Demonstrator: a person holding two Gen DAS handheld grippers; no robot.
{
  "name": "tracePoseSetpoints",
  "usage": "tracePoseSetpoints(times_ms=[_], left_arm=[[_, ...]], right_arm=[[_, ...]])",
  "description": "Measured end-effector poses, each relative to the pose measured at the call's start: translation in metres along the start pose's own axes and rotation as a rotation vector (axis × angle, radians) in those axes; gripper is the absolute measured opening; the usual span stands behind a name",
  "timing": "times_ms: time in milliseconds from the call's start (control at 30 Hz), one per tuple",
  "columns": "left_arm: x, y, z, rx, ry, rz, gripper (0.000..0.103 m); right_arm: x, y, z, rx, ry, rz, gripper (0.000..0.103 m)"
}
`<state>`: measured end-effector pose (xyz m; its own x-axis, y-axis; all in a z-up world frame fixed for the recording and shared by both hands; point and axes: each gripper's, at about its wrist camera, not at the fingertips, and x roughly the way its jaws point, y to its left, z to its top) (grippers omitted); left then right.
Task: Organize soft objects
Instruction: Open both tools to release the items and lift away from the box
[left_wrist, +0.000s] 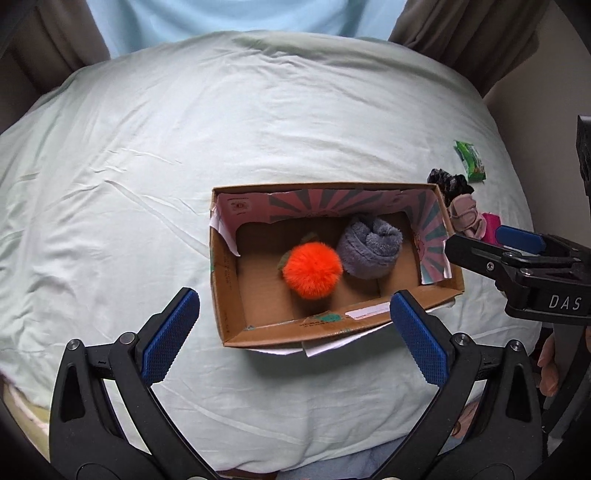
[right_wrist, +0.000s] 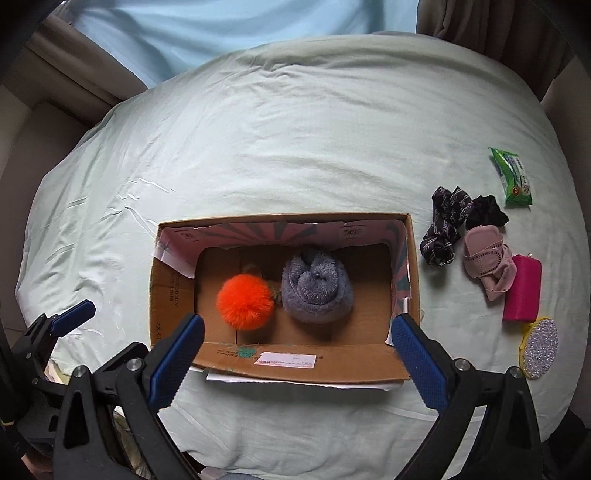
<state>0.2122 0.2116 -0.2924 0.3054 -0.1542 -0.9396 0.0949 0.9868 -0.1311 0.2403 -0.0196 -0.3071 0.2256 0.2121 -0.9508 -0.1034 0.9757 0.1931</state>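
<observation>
Box: cardboard box (right_wrist: 295, 363) lies open-topped on the pale bedsheet (right_wrist: 295, 129), directly ahead of both grippers.
Already stowed: 2 items, an orange pompom (right_wrist: 244, 301) touching a rolled grey fleece (right_wrist: 317, 291), both on the box floor.
Still outside: a cluster on the sheet right of the box: patterned dark scrunchie (right_wrist: 445, 230), black scrunchie (right_wrist: 485, 212), pink sock (right_wrist: 485, 258), magenta sponge (right_wrist: 522, 290), glittery round pad (right_wrist: 540, 347); a green packet (right_wrist: 511, 177) sits just beyond them.
Left gripper (left_wrist: 293, 332): released, jaws spread wide, nothing between them, hovering at the box's near wall.
Right gripper (right_wrist: 297, 350): released, jaws wide apart, empty, over the box's near edge.
Handling, judged: all loose items look light and compressible; none fragile. The scrunchies and sock should crumple under the pads, so a pinch across the bunched middle seems safest. The sponge will likely spring back; grip its narrow sides.
Risk, judged: sock overlaps the sponge and touches the scrunchies, so 1 grab may drag a neighbour.
Progress, judged: partway; the right-hand cluster remains.
</observation>
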Motion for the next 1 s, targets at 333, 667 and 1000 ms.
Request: tracePoseSetpoints(times_ms=[333, 667, 1000], left_arm=[[-0.088, -0.010, -0.026, 0.006, -0.148, 0.020, 0.103], [-0.152, -0.029, -0.046, 0.015, -0.301, 0.030, 0.103], [-0.167, -0.078, -0.050, 0.025, -0.343, -0.003, 0.103]], right_arm=[[-0.097, 0.012, -0.037, -0.005, -0.202, -0.027, 0.101], [-0.171, -0.004, -0.076, 0.013, -0.344, -0.076, 0.101], [-0.210, -0.058, -0.117, 0.056, -0.439, -0.184, 0.101]])
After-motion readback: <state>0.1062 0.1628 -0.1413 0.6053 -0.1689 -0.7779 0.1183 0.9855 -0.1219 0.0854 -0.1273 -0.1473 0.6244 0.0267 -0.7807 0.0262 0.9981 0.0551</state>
